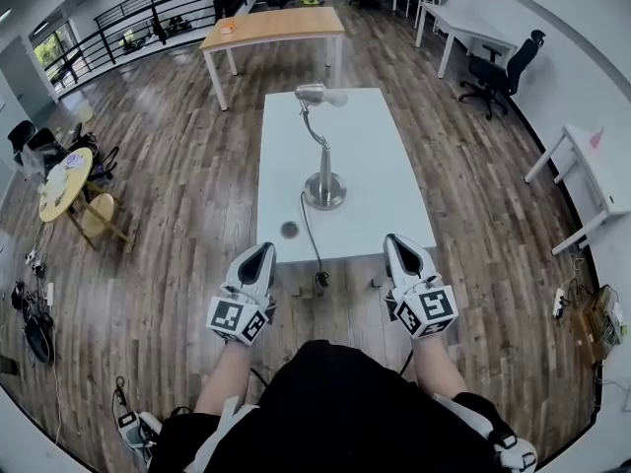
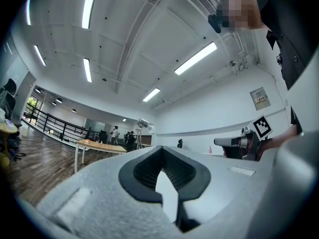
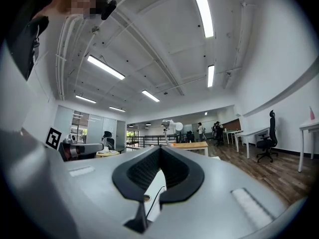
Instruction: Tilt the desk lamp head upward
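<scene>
A long white rectangular desk (image 1: 375,156) stands on a brown wooden plank floor (image 1: 177,166) in a wide open office with strip lights on a white ceiling. Beyond it is a wooden-topped table with white legs (image 1: 274,26). A black office chair (image 1: 505,67) sits by more white desks at the right, and a round yellow table (image 1: 65,180) and a black metal railing (image 1: 138,13) are at the left. The silver metal desk lamp (image 1: 324,187) rests on its round base near the middle of the desk, and its thin bent arm carries the lamp head (image 1: 312,94) over the far end. A black cable (image 1: 311,239) runs from the base over the near edge, close to a small dark round object (image 1: 289,230) on the desktop. The left claw (image 1: 264,249) and the right claw (image 1: 394,241) hover at the desk's near edge, well apart from the lamp. Each has its jaws pressed together with nothing between them and touches nothing.
</scene>
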